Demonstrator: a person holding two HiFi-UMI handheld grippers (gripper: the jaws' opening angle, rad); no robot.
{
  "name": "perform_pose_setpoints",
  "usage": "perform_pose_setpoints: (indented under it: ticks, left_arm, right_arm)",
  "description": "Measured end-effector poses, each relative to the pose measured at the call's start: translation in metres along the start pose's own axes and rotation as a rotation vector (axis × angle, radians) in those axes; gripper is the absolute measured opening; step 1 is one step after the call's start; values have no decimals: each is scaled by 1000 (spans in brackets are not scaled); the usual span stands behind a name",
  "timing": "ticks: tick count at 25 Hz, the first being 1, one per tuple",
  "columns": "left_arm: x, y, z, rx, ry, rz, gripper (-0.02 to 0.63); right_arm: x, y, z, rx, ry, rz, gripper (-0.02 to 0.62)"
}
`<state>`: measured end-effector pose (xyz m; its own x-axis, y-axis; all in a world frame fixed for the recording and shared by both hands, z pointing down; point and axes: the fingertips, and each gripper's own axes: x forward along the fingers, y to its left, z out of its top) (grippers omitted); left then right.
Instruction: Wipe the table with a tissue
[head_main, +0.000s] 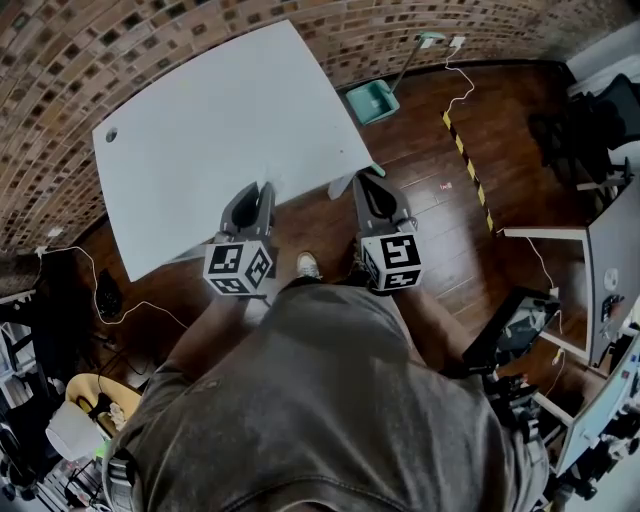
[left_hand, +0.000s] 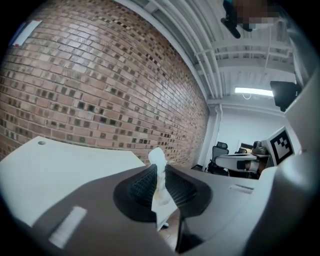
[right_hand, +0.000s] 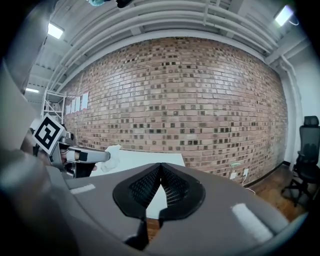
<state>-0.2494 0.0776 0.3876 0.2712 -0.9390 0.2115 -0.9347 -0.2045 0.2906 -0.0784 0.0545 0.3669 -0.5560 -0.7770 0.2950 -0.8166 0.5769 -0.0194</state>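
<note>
A white table stands against the brick wall, its top bare. My left gripper hovers at the table's near edge, shut on a crumpled white tissue that sticks up from between the jaws. In the left gripper view the gripper points over the table. My right gripper is beside the table's near right corner. It is shut with nothing between its jaws. The right gripper view shows the left gripper with the tissue and the table beyond.
A teal dustpan lies on the wood floor by the wall. Yellow-black tape and cables cross the floor at the right. Desks and an office chair stand further right. Clutter fills the lower left.
</note>
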Motion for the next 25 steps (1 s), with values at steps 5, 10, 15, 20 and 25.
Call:
perform_pose_setpoints:
  ticks: [5,10,15,20,25]
  left_arm:
    - [25,-2,-3,5,10,41,49]
    - [56,-8,-1,-2,21,110,49]
    - [90,-14,1,1,33,174,49]
    - [118,-20,7,15,40,225,49]
    - [137,-10,9,17,57,250,49]
  right_arm:
    - [18,-24,-5,9,3,38,15]
    - [44,-58,-3,10,15,100,15]
    - [70,-91,0,26,16,164,15]
    - [91,-119,-1,32,31,214,15]
    - [112,-130,-4,40,51,233,15]
